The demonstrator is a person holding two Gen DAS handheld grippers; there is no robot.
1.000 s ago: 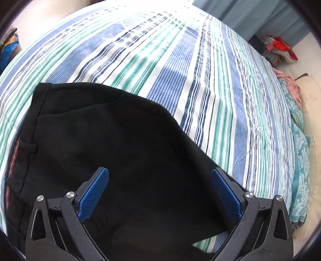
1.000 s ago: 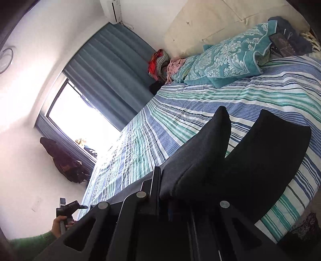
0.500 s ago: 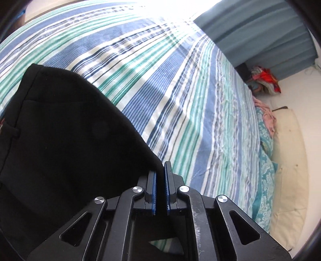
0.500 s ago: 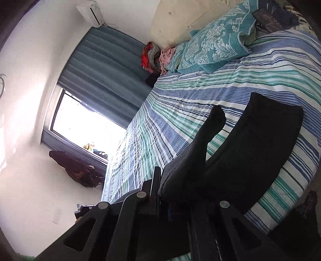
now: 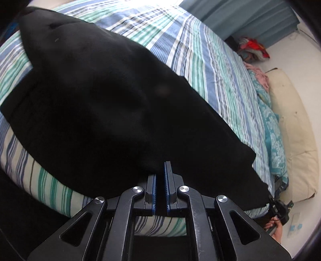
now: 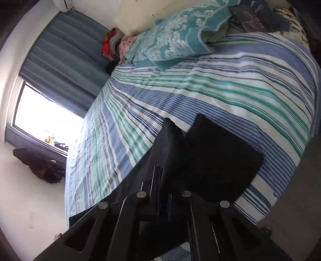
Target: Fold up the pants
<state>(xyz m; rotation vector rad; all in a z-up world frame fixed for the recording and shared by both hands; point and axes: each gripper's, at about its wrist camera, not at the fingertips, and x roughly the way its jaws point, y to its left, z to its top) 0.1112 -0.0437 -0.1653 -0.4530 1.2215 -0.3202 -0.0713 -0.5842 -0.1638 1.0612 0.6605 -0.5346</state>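
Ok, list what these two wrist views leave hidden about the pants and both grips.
- Left wrist view: the left hand-held gripper is shut on the black pants; the pinched fabric hides the finger ends.
- Right wrist view: the right hand-held gripper is buried in dark fabric; its pads are hidden.
- Right wrist view: the striped bedspread is motion-blurred.
- Both views: waistband and leg hems cannot be told apart.

Left wrist view: close above the bed's (image 5: 210, 66) near edge, facing across its striped cover toward the curtain (image 5: 246, 18). Right wrist view: rolled sideways, low and close, facing along the bed toward the window (image 6: 42, 118). Both share the bed, curtain and teal pillows (image 6: 180, 40).
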